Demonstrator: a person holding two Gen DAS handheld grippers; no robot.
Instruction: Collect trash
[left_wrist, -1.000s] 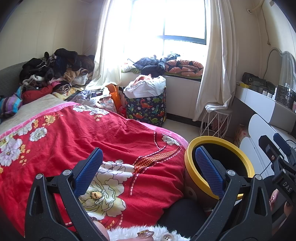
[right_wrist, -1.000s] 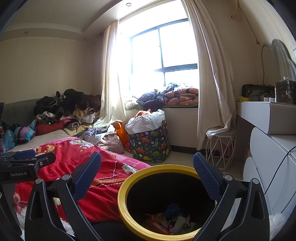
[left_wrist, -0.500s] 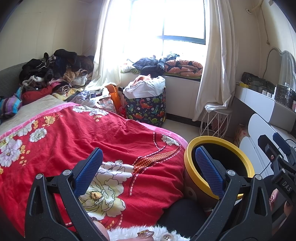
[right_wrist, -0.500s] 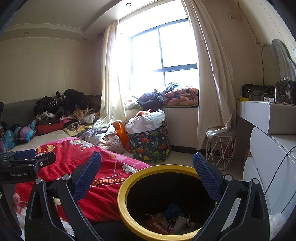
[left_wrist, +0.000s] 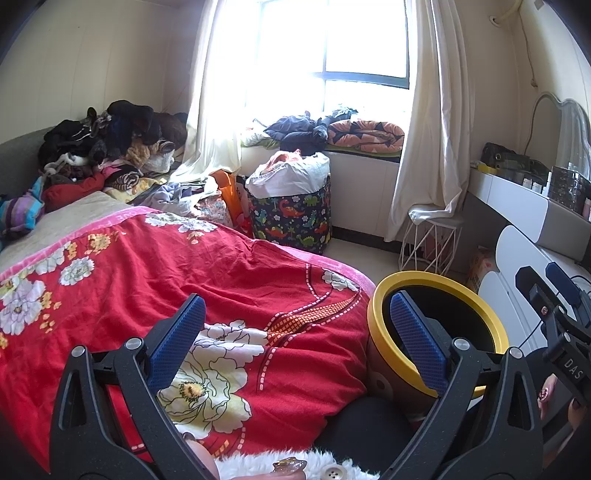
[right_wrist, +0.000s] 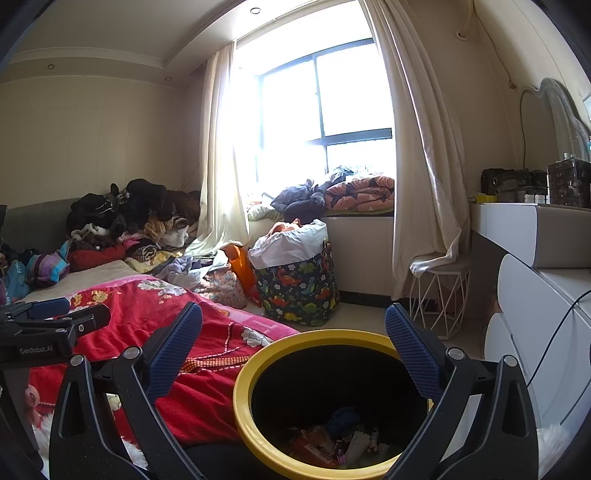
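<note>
A yellow-rimmed black trash bin (right_wrist: 255, 354) stands beside the bed, with several wrappers and scraps (right_wrist: 340, 439) at its bottom. It also shows in the left wrist view (left_wrist: 491, 321). My right gripper (right_wrist: 293, 347) is open and empty, held just above the bin's mouth. My left gripper (left_wrist: 295, 336) is open and empty over the red floral quilt (left_wrist: 147, 266), its right finger in front of the bin's rim. The right gripper's body shows at the right edge of the left wrist view (left_wrist: 554, 306).
A dinosaur-print laundry basket (right_wrist: 299, 284) stands by the window. A white wire stool (right_wrist: 439, 291) and white drawers (right_wrist: 535, 302) stand at the right. Piled clothes (left_wrist: 110, 147) cover the bed's far end. Bedding lies on the window sill (left_wrist: 332, 129).
</note>
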